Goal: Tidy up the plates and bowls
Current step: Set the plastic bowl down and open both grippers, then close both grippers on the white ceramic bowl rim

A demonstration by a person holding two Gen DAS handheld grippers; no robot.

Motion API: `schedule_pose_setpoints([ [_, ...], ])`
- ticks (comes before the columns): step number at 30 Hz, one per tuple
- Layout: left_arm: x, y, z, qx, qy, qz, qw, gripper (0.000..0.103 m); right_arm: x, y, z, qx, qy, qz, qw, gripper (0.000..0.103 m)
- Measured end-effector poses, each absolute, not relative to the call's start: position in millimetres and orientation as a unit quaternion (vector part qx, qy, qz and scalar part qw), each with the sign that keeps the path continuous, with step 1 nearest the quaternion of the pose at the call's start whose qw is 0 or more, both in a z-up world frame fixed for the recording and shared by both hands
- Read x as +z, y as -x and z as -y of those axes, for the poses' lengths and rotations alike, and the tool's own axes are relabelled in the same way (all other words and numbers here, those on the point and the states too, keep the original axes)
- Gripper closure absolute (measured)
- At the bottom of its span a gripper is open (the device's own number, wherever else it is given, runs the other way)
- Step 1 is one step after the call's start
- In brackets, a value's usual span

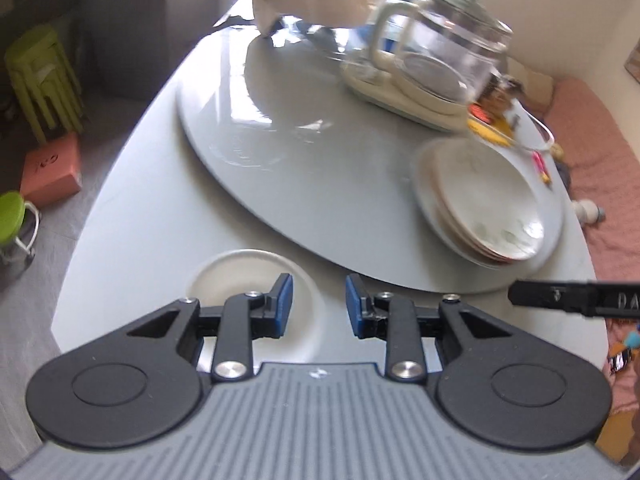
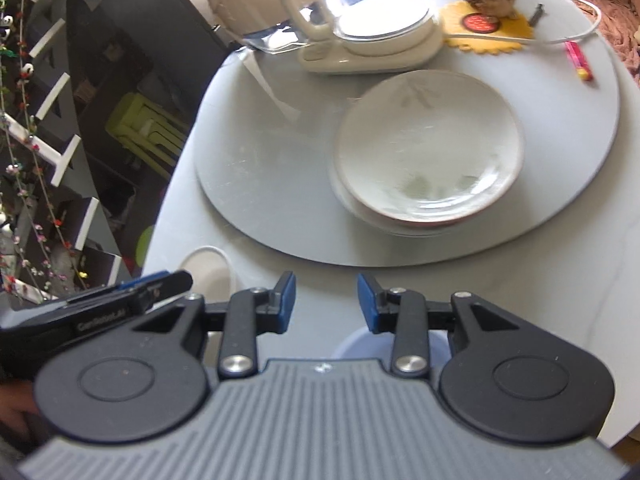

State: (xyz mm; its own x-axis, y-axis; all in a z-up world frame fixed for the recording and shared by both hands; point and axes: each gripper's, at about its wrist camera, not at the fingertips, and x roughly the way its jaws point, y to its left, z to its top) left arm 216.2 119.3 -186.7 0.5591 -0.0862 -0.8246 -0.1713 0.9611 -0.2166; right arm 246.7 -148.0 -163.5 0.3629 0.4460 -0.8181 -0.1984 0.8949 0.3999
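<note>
A stack of white plates (image 1: pixel 484 200) (image 2: pixel 428 148) rests on the grey turntable (image 1: pixel 304 152) (image 2: pixel 280 216), towards its near side. My left gripper (image 1: pixel 319 294) hangs open over the table's near edge, nothing between its blue pads. A white bowl (image 1: pixel 240 280) (image 2: pixel 208 270) lies just below and behind its left finger. My right gripper (image 2: pixel 327 294) is also open and holds nothing. A pale blue bowl (image 2: pixel 360 346) shows under its jaws, mostly hidden by the gripper body. Both grippers stand side by side, short of the plates.
A glass kettle on a cream base (image 1: pixel 436 60) (image 2: pixel 360 20) stands at the turntable's far side, beside a yellow coaster (image 2: pixel 488 32) with a figurine. A pink pen (image 2: pixel 578 62) lies at the right. Green stools (image 1: pixel 44 80) stand on the floor to the left.
</note>
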Motion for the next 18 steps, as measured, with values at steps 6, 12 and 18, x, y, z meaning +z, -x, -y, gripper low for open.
schedule_pose_setpoints([
  [6, -207.7, -214.4, -172.7, 0.05, 0.128, -0.479, 0.867, 0.07, -171.9, -251.2, 90.6, 0.21, -0.095, -0.533, 0.814, 0.065],
  [12, -232.1, -210.2, -210.7, 0.047, 0.14, -0.497, 0.855, 0.069, -186.5, -251.1, 48.8, 0.22, -0.078, -0.549, 0.802, 0.065],
  [18, -257.4, -205.2, -227.7, 0.037, 0.157, -0.515, 0.842, 0.058, -203.8, -246.9, 18.0, 0.224, -0.06, -0.561, 0.795, 0.065],
])
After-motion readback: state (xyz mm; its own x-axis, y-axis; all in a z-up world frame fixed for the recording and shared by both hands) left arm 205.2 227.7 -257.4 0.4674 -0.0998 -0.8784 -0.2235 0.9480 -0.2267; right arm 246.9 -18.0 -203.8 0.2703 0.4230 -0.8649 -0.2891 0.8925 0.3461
